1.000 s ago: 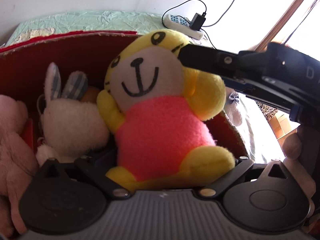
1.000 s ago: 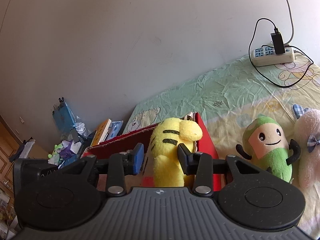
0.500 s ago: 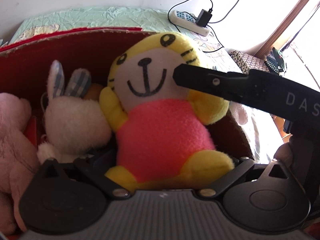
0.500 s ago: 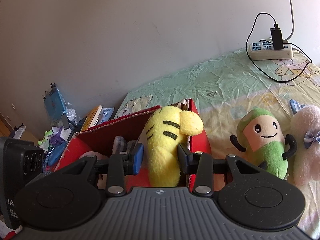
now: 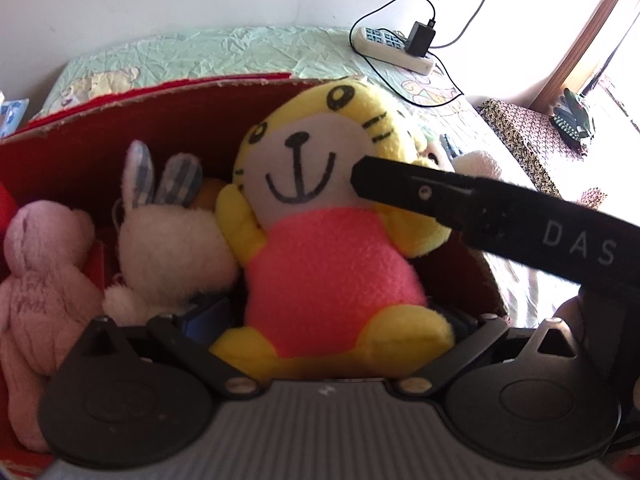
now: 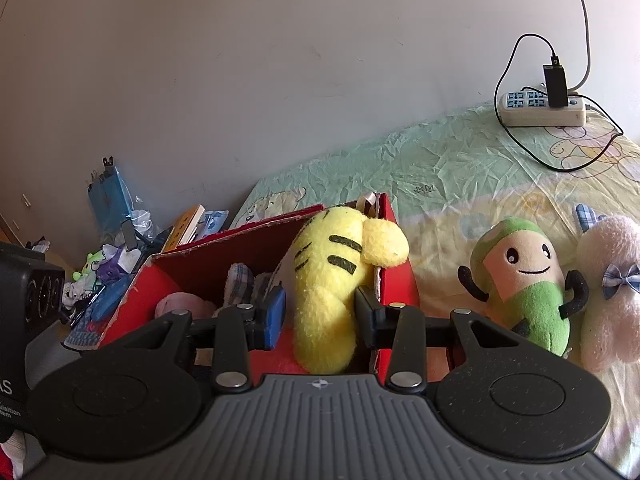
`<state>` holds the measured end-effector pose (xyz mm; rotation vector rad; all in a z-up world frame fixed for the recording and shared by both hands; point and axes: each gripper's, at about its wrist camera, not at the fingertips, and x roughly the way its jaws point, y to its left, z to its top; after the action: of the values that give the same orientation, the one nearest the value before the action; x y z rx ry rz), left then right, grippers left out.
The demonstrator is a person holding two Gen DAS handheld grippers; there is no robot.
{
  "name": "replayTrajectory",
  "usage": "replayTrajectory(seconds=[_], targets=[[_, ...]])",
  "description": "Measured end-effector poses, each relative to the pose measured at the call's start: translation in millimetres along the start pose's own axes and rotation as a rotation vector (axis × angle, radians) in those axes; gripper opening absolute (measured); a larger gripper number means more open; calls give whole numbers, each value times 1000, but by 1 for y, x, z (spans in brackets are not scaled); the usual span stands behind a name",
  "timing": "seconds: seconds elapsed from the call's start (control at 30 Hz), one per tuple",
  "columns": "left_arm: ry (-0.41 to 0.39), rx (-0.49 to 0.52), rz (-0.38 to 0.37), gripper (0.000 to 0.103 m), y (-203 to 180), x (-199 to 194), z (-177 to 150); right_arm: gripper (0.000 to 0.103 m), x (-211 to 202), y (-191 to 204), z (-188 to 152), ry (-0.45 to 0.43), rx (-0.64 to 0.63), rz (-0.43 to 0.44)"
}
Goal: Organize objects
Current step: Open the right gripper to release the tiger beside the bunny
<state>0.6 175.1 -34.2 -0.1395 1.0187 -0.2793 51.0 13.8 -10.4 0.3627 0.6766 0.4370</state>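
A bed (image 6: 460, 168) spread with a crumpled pale green cartoon-print sheet fills the room below a bare wall, and on it stands an open red cardboard box (image 6: 396, 276) already crowded with soft toys. At the box's right-hand end a yellow tiger plush (image 5: 320, 240) in a pink top sits upright, its smiling face turned toward the left gripper's camera and its striped back (image 6: 324, 280) toward the right one. The right gripper (image 6: 320, 316) reaches in from beside the box, its fingers (image 6: 274, 314) pinching the tiger's body from either side. The left gripper (image 5: 332, 320) sits low in front of the tiger's feet, its fingers spread wide to both sides of the toy; whether they press on it cannot be told. Inside the box, to the tiger's side, a white rabbit plush (image 5: 172, 248) with checked ears leans against it, and a pink plush (image 5: 36, 280) lies at the far end. Outside the box on the sheet, a green-and-peach plush (image 6: 528, 284) with black arms sits upright, touching a pale pink plush (image 6: 612, 292) wearing a checked bow. A white power strip (image 6: 540, 110) with a black adapter plugged in rests near the wall, its cables looping across the sheet. Books and clutter (image 6: 120, 256) pile up beyond the bed's end.
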Motion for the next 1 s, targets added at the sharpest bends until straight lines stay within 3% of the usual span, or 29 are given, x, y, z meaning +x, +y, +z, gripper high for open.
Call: replayTrajectory(seconds=[0.1, 0.7, 1.0], targets=[[-8, -7, 13, 102, -2, -2, 0, 41, -3, -4, 0, 5, 48, 16], [-55, -31, 82, 102, -9, -21, -10, 42, -13, 8, -13, 10, -34, -13], [-86, -39, 101, 102, -10, -35, -14, 43, -22, 7, -15, 10, -4, 0]])
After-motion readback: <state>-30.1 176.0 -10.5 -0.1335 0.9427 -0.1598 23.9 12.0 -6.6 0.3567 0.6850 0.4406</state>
